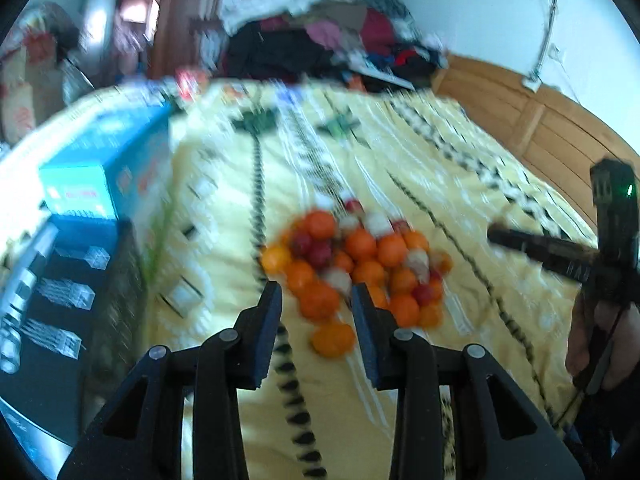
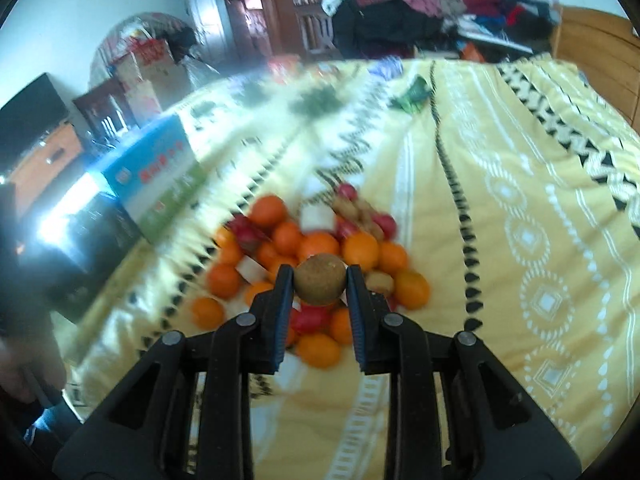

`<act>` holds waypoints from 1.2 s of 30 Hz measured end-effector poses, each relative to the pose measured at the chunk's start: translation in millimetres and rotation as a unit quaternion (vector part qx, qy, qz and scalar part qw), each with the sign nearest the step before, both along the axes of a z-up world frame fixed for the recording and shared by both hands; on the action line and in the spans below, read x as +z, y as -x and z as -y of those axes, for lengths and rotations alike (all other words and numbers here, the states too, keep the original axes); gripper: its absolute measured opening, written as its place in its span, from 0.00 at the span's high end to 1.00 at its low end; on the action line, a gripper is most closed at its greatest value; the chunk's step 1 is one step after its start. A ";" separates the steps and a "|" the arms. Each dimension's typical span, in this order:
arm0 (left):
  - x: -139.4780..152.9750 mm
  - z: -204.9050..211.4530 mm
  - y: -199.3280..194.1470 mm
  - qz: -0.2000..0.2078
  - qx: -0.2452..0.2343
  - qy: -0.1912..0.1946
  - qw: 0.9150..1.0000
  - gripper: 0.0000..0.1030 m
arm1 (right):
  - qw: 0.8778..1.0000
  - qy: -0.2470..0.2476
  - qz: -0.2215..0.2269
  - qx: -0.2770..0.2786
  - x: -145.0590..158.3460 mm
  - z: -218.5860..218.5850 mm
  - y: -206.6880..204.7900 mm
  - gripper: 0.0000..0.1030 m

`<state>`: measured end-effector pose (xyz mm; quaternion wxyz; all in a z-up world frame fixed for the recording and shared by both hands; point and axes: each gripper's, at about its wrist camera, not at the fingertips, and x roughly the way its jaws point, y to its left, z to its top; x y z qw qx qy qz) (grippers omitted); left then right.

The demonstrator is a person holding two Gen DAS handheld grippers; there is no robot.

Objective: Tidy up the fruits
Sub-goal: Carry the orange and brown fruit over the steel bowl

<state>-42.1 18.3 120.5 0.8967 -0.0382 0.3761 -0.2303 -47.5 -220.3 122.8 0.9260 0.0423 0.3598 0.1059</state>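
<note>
A heap of fruit (image 1: 352,268) lies on a yellow patterned bedspread (image 1: 460,208): several oranges, small red fruits and pale white pieces. My left gripper (image 1: 316,300) is open and empty, its jaws just above the near edge of the heap, an orange (image 1: 333,338) between them and below. My right gripper (image 2: 320,284) is shut on a brown kiwi (image 2: 320,283) and holds it above the same heap (image 2: 316,248). The right gripper also shows at the right edge of the left wrist view (image 1: 600,240).
A blue and green carton (image 1: 108,168) stands at the bed's left edge, also in the right wrist view (image 2: 156,184). A black box (image 1: 60,312) with white packets lies beside it. Piled clothes (image 1: 320,36) sit at the far end. A wooden headboard (image 1: 540,120) runs along the right.
</note>
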 end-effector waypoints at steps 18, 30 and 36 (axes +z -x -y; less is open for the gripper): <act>-97.8 61.2 -33.0 -0.059 -0.010 -0.058 0.997 0.56 | 0.999 -0.026 -0.040 0.007 -37.4 0.7 7.4 0.74; -15.2 15.3 -6.8 0.031 0.040 -0.030 0.998 0.57 | 0.999 -0.025 -0.013 0.038 -11.0 -30.6 5.7 0.74; 54.7 -69.5 23.1 0.090 0.126 -0.041 0.987 0.56 | 0.994 -0.028 0.017 0.104 25.4 -99.6 0.6 0.74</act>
